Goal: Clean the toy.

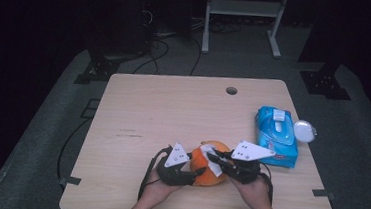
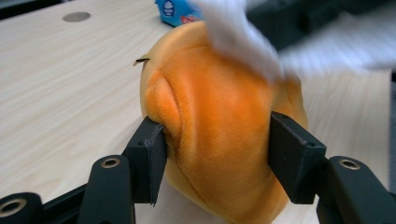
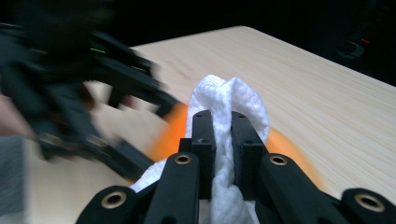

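The lower part of the orange plush toy (image 1: 207, 170) is hidden behind both grippers in the high view, and the left gripper view cuts off its underside. In the right gripper view the far gripper is blurred. The toy is rounded, soft and short-piled, with a stitched seam, and it sits on the pale wood-grain table (image 1: 163, 108) near the front edge. The left gripper (image 2: 217, 161) has its flat black pads pressed into the toy's sides, denting the fabric. The right gripper (image 3: 223, 140) is clamped on a crumpled white wipe (image 3: 231, 100), held against the toy's top. A blue wipe packet (image 1: 275, 135) lies near the right edge; the far half of the table offers free room.
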Motion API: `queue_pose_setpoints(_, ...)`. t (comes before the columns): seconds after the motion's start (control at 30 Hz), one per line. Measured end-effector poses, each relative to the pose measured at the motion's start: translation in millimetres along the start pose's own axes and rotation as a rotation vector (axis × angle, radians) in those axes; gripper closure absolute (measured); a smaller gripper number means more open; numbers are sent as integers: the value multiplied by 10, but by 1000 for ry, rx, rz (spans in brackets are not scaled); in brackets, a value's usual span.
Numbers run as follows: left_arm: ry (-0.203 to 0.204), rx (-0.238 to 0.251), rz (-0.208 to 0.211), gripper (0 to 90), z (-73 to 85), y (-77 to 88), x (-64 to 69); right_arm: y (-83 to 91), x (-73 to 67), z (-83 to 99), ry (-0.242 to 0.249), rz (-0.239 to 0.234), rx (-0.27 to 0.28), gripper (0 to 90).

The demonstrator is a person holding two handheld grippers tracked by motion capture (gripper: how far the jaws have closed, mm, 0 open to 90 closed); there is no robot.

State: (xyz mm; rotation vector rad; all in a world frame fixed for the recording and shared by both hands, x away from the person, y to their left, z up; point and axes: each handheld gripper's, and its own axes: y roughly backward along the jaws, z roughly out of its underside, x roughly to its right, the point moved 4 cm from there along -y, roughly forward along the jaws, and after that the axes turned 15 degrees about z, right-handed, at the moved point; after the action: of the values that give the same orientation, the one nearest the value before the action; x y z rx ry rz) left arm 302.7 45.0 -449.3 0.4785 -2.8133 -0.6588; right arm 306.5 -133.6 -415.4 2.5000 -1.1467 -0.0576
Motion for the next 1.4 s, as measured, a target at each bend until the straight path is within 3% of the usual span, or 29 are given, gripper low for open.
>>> queue_pose_setpoints(0.07,7,1,1,419,11,8,-22,7,173,82,-44,36,-17,812)
queue_pose_setpoints(0.13,12,11,11,400,3,2,-22,2,253,150,-74,35,-34,812)
queue_pose_setpoints(0.2,33,20,33,317,-7,-3,-31,8,252,168,-77,33,-37,812)
queue_pose_setpoints(0.27,99,48,52,218,-8,-1,-69,16,213,160,-71,24,-38,812)
queue_pose_setpoints(0.33,135,56,59,194,-4,-2,-81,9,142,163,-78,-5,-37,812)
queue_pose_setpoints(0.43,85,39,24,274,4,-2,-45,-6,-5,127,-39,-21,-32,811)
queue_pose_setpoints(0.5,28,27,0,337,-12,-3,-3,-7,-101,80,-24,-42,-20,812)
queue_pose_setpoints(0.6,-15,9,-25,373,-12,-2,33,-42,-201,40,10,-62,-11,812)
queue_pose_setpoints(0.63,-17,11,-23,393,-5,9,25,-47,-181,36,17,-60,-7,812)
queue_pose_setpoints(0.87,27,19,-11,399,70,60,-10,19,215,178,-101,21,-30,812)
queue_pose_setpoints(0.93,63,36,8,322,55,71,-13,23,201,208,-101,15,-34,812)
queue_pose_setpoints(1.0,83,59,16,216,25,84,-30,11,106,198,-66,13,-27,812)
queue_pose_setpoints(1.1,102,52,18,164,26,89,-64,-7,-42,152,-32,-27,-2,811)
queue_pose_setpoints(1.13,97,47,15,172,44,91,-70,-13,-77,140,-22,-34,2,811)
queue_pose_setpoints(1.23,59,25,-6,306,70,114,-68,-27,-77,139,-22,-38,3,811)
queue_pose_setpoints(1.4,72,27,-3,361,118,125,-113,-47,244,257,-120,13,-33,811)
